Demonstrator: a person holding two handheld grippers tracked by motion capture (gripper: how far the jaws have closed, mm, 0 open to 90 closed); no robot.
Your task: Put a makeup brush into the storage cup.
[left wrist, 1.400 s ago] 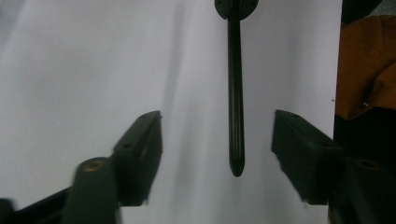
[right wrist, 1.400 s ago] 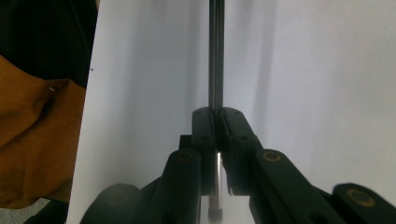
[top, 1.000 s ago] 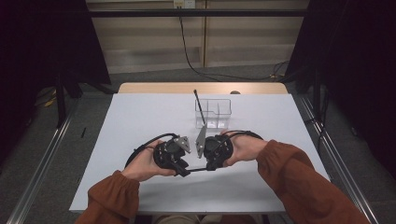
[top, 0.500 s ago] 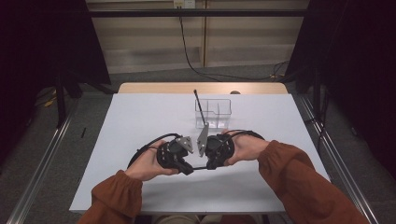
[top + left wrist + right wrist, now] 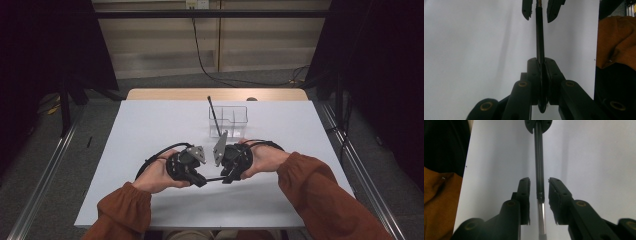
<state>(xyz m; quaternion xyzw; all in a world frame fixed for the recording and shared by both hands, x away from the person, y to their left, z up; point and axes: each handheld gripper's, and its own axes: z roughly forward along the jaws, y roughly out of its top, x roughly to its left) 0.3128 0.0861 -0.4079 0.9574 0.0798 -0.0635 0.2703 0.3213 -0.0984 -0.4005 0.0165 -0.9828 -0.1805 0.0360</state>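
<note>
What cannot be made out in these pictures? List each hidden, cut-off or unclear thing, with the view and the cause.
- Pen: its rear end, left gripper view, hidden between the shut jaws.
- Pen's tip: right gripper view, cut off by the bottom edge.
- Clear organizer: high view, contents too small to tell apart.
- Right gripper: high view, jaw gap hidden by the hand.

White table point(image 5: 150, 130), clear divided container point(image 5: 235, 116) near its far edge, black stick point(image 5: 214, 114) leaning in it

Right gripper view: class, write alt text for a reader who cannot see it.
A thin black pen with a silver end runs straight up between the open jaws of the right hand-held gripper, whose jaws have just been opening and stand clear of it. At the top, the left hand-held gripper clamps the pen's far end, over a white table.
</note>
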